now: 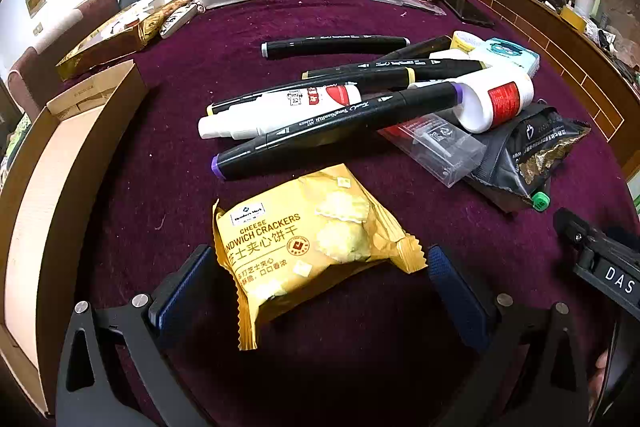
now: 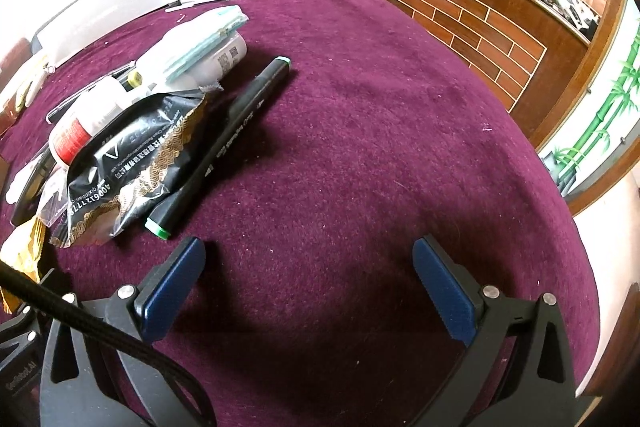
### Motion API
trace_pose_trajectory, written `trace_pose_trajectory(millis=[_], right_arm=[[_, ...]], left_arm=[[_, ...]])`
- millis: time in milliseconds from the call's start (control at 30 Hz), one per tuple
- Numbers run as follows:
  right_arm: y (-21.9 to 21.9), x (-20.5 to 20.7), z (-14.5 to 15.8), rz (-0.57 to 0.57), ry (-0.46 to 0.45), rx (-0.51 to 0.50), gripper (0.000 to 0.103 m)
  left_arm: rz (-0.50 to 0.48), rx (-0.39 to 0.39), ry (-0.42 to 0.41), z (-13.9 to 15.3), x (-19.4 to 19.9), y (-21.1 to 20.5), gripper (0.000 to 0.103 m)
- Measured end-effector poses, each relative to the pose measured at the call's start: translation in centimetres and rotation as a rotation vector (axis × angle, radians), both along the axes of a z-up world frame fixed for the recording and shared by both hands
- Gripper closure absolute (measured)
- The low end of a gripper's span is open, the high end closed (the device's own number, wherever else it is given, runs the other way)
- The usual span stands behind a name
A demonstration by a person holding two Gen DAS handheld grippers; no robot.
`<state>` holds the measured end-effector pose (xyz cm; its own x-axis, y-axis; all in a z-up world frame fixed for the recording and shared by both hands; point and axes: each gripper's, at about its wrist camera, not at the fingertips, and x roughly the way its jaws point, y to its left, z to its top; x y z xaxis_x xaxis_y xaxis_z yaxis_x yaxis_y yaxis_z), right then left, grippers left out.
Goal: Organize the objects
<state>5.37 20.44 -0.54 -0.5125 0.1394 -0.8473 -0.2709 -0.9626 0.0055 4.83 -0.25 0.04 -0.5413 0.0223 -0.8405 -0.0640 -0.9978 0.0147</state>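
Left wrist: our left claw (image 1: pixel 320 263) gapes around the cracker pack (image 1: pixel 308 235), untouched; markers (image 1: pixel 336 131) piled at 12. Right claw (image 2: pixel 308 263) wide, empty, over bare table (image 2: pixel 380 147).

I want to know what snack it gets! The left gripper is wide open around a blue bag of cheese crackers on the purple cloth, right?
Not quite: the cracker bag is yellow, not blue. The left wrist view shows it between the wide-open left gripper, on the purple cloth.
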Motion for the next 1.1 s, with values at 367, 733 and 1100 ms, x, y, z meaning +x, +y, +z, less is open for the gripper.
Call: trace_pose_trajectory(millis=[367,733,1100], right_arm=[[-0.3,0.05,0.01,-0.03,-0.001,0.004,0.0],[-0.33,0.05,0.07,-0.061,-0.015,-0.006,0.0],[-0.09,-0.02,0.39,-0.059,-0.035,-0.013,0.001]], left_arm=[[0.014,0.0,0.02,-0.06,-0.22,0.3,0.002],[0.013,0.001,0.02,-0.01,-0.33,0.36,0.002],[-0.013,0.03,0.008,0.33,-0.27,0.17,0.002]])
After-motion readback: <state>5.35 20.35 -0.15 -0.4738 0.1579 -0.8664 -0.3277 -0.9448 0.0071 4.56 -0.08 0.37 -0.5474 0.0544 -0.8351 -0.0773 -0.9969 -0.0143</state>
